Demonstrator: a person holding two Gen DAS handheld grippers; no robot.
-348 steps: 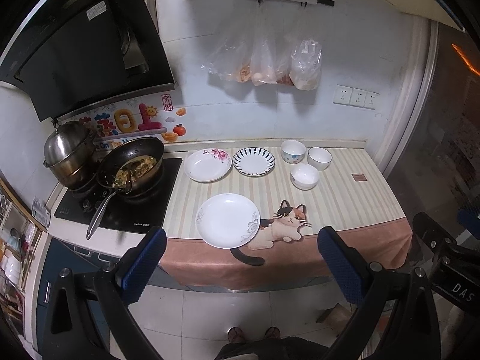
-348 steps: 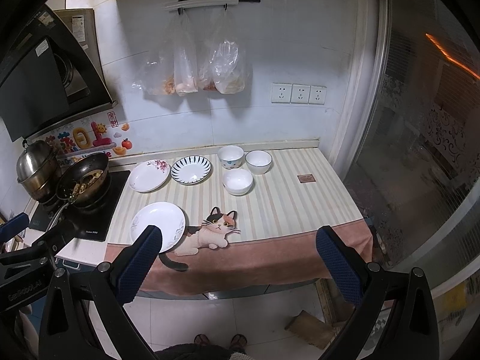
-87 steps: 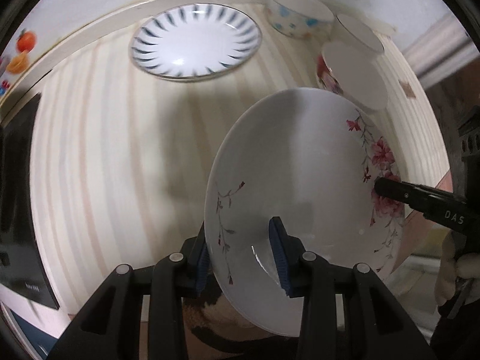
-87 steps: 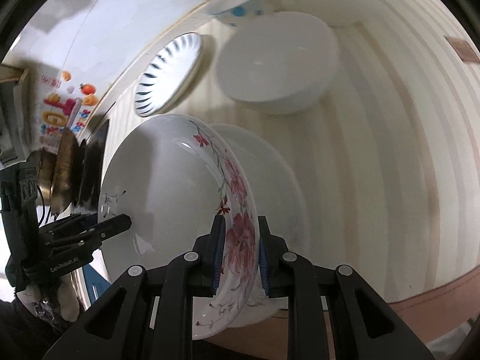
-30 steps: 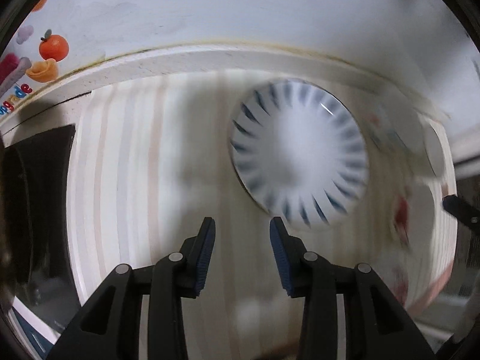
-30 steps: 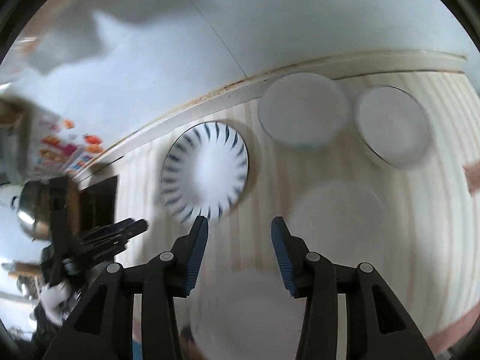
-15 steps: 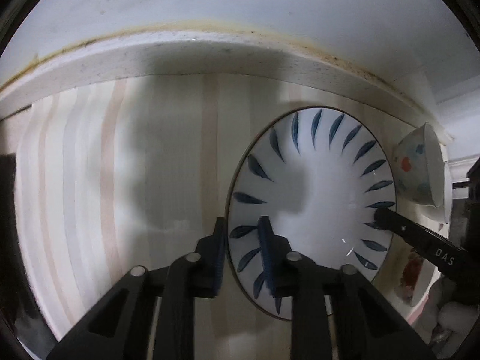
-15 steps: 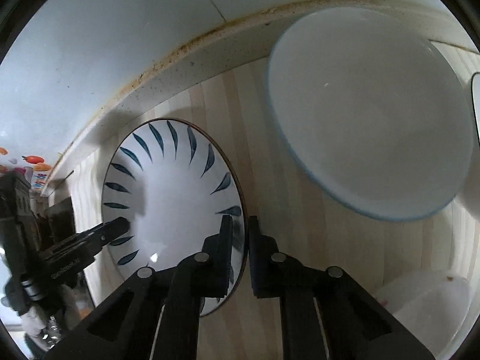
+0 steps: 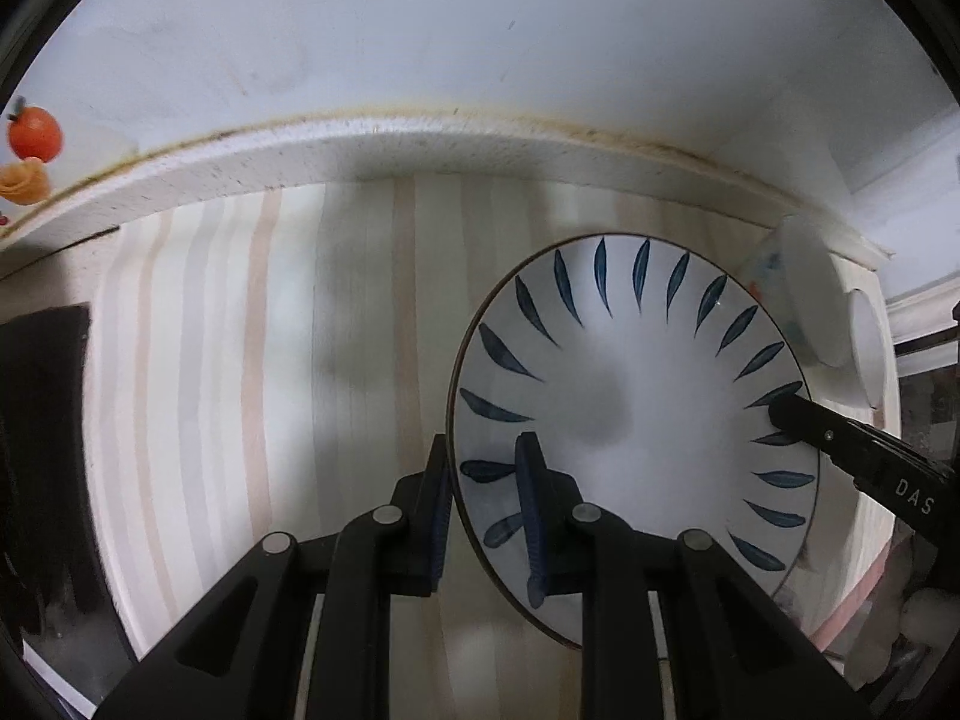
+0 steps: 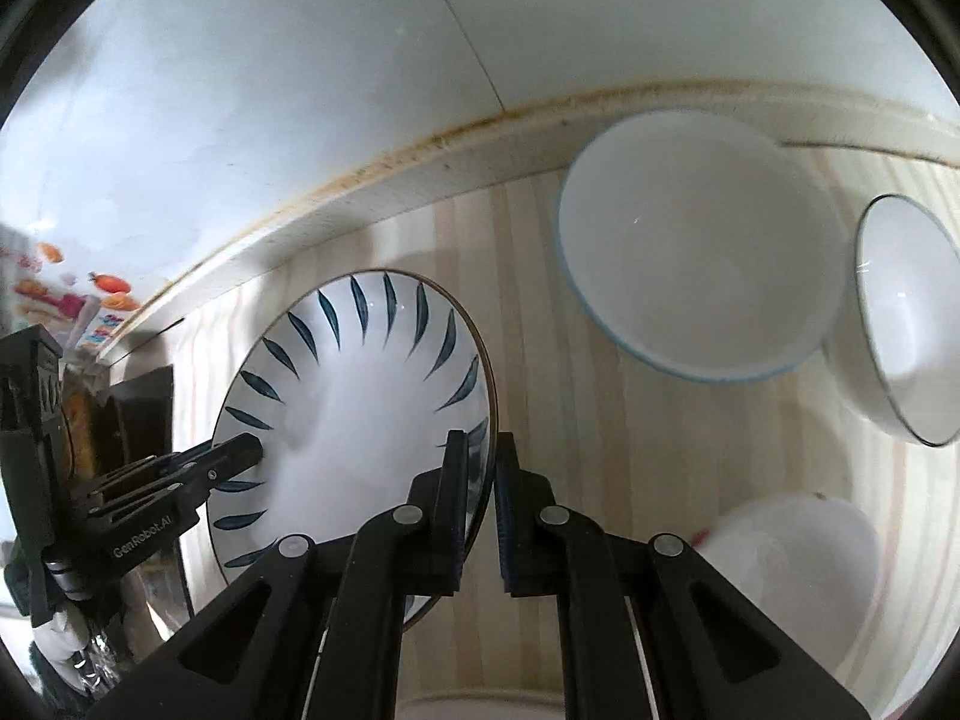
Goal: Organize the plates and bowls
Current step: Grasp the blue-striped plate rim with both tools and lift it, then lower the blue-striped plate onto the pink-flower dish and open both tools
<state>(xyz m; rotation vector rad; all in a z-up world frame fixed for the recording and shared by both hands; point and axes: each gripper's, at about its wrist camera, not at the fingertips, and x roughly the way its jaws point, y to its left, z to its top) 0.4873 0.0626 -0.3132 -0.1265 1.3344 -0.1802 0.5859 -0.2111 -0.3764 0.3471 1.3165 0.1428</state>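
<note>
Two hand-held grippers now clamp one blue-leaf plate (image 9: 630,420) from opposite sides. Half a second ago the plate lay flat near the rear edge of the striped tabletop (image 9: 240,360) with both sets of fingers just closing on its rim; a second ago both were open and short of it. In both wrist views the plate now appears tilted and possibly starting to lift, though whether it has left the surface cannot be told.

Left hand-held gripper (image 9: 487,504): nearly closed, one finger outside the rim and one on the inner face, pinching the plate's left edge. Right hand-held gripper (image 10: 480,492): likewise nearly closed, gripping the opposite rim; its tip also shows in the left wrist view.

Judged from this, the third plate is secured, and the step in hand is carrying it toward the front of the tabletop, where a pale plate rim (image 10: 480,705) shows at the bottom of the right wrist view. Three bowls remain: a blue-rimmed bowl (image 10: 702,246) and a dark-rimmed bowl (image 10: 900,324) near the rear edge, and a white bowl (image 10: 792,564) in front of them.
</note>
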